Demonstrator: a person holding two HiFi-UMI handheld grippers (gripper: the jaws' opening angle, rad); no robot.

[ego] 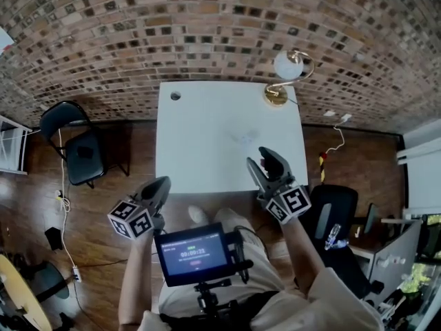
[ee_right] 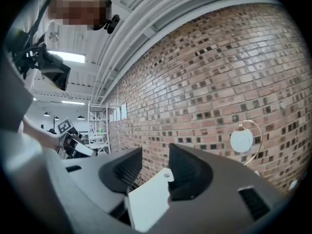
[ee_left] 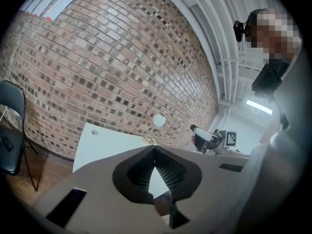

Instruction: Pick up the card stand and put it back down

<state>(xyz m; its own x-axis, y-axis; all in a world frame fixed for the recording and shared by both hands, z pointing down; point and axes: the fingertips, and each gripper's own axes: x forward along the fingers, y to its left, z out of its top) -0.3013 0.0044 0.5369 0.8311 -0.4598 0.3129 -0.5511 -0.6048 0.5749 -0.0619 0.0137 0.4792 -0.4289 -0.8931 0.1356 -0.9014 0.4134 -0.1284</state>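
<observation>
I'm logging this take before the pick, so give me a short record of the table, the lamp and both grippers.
table: white, hole at far left corner
lamp: upright on the far right corner
left gripper: jaws together, empty, by the near left corner
right gripper: jaws apart, empty, over the near edge
card stand: cannot be made out

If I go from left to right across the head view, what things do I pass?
black folding chair → left hand-held gripper → right hand-held gripper → dark office chair
</observation>
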